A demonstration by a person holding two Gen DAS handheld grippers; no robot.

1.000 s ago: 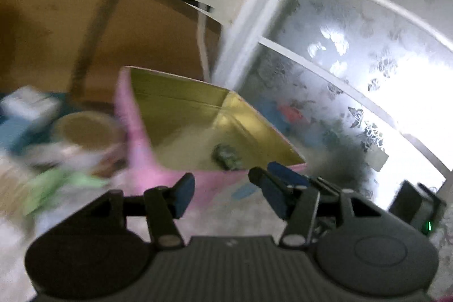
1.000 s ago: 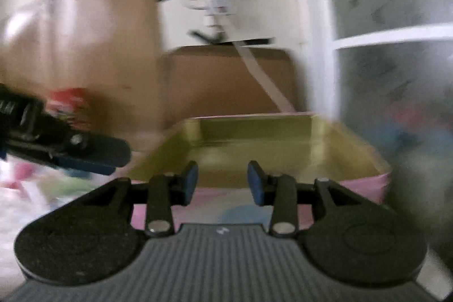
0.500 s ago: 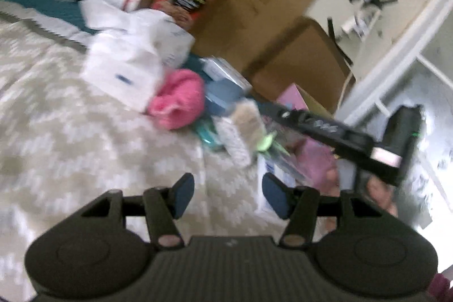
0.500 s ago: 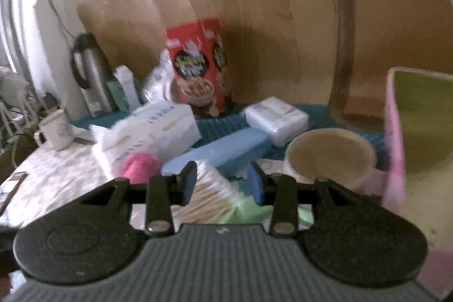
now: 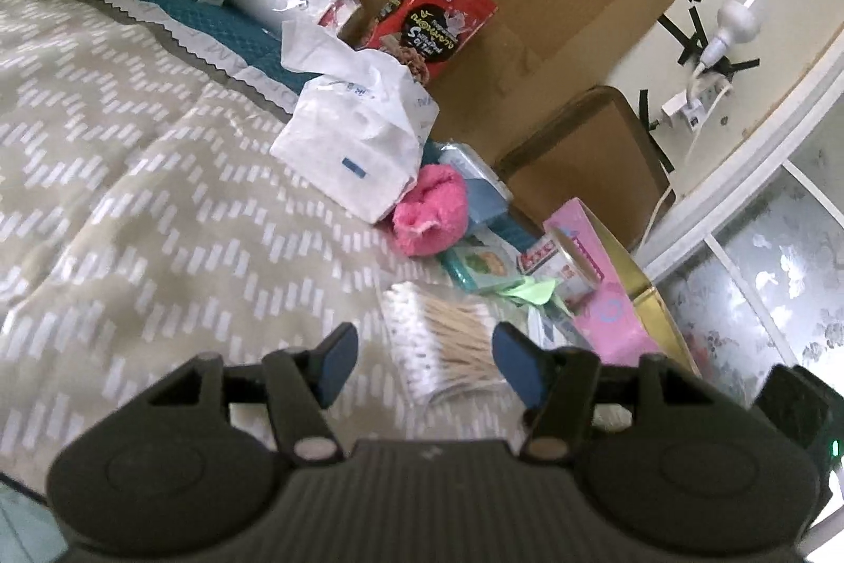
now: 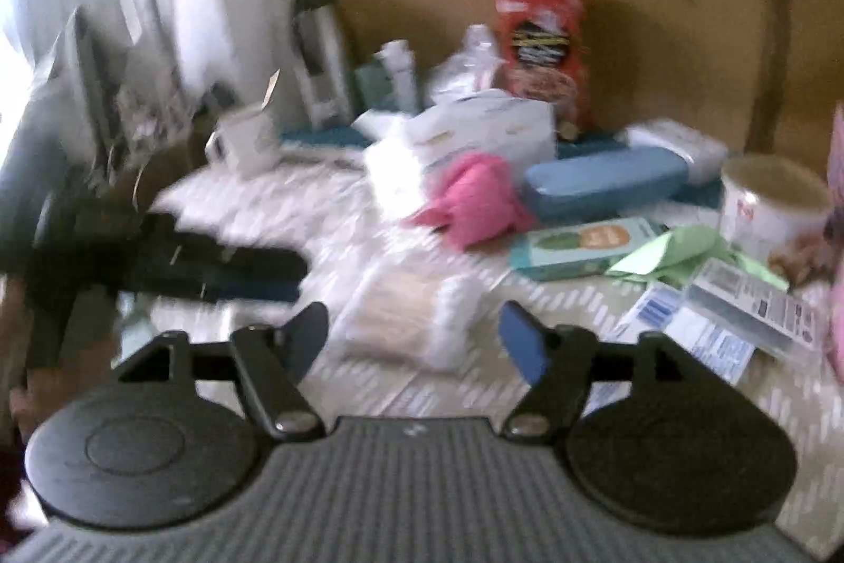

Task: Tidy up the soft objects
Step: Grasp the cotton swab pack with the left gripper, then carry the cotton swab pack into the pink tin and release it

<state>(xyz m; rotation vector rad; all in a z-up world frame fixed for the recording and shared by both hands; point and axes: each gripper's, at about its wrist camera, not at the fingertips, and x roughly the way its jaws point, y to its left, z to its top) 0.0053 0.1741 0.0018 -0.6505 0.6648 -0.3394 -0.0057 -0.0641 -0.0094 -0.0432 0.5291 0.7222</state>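
As the clear packet of wooden cotton swabs (image 5: 448, 341) lay just ahead, the left gripper (image 5: 422, 365) and right gripper (image 6: 414, 341) hung spread and empty, probably to take it for the pink cardboard box (image 5: 606, 299).

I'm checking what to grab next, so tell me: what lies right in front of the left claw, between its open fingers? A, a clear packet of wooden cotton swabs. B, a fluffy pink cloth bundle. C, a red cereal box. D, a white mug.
A: the clear packet of wooden cotton swabs lies on the patterned cloth just ahead of the open left claw; the fluffy pink cloth bundle sits farther back.
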